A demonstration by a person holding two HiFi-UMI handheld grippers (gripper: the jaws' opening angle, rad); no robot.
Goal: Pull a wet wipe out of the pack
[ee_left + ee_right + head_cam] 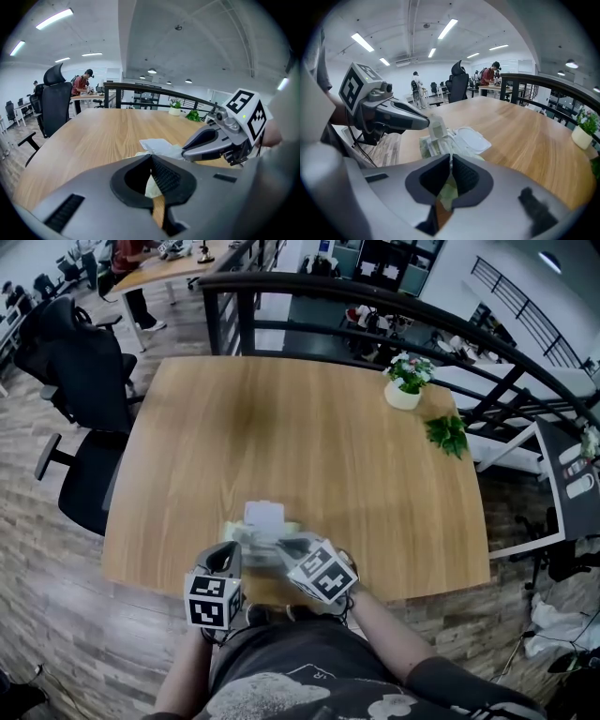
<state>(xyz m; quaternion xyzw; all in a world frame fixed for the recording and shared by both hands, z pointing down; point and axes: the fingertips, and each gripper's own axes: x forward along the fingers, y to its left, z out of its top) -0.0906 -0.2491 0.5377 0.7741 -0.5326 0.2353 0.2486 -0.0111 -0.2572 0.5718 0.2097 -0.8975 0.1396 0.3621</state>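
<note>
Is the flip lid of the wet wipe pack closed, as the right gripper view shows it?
No, the white flip lid is swung open and lies flat beside the pack.

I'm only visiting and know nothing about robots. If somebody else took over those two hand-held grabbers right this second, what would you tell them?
Left gripper: jaws shut. Seen from the right gripper view, its tip appears to pinch the wet wipe standing up out of the pack.
Right gripper: jaws shut on nothing, low over the pack's near side.
Pack: at the near edge of the table, with its white lid flipped open.
Done: lid open, wipe apparently gripped.
Left: raise the left gripper to draw the wipe free, probably while steadying the pack with the right.
</note>
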